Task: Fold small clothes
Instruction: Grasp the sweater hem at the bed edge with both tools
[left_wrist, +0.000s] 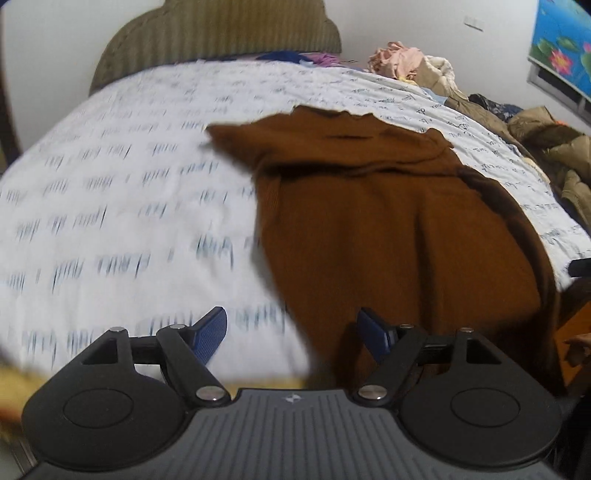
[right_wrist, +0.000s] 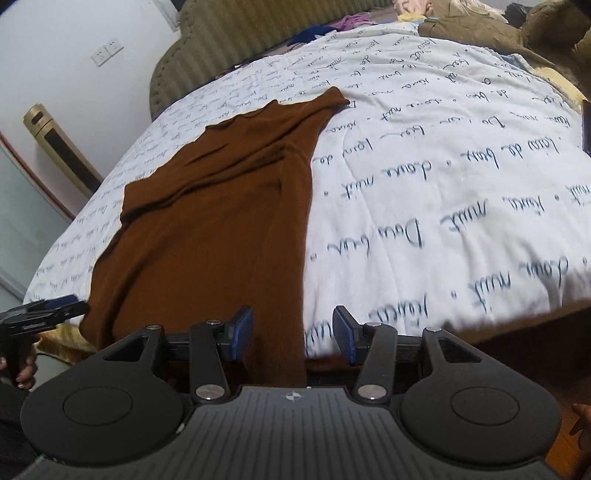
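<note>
A brown knit sweater (right_wrist: 221, 206) lies flat on the white script-printed quilt (right_wrist: 443, 184), centre-left of the right wrist frame, its hem at the bottom edge. Right gripper (right_wrist: 292, 334): jaws wide, holding nothing, over the hem. Left gripper (left_wrist: 291, 332): jaws wide, empty, at the sweater's left border.

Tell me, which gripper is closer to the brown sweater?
Right. The right gripper has its open jaws around the brown sweater's near edge. The left gripper is open beside the sweater's left edge, mostly over the bedspread.

Bed w/ white script-print quilt (right_wrist: 424, 192), brown garment (right_wrist: 221, 221) spread flat, clothes pile (left_wrist: 517, 122) at far edge
</note>
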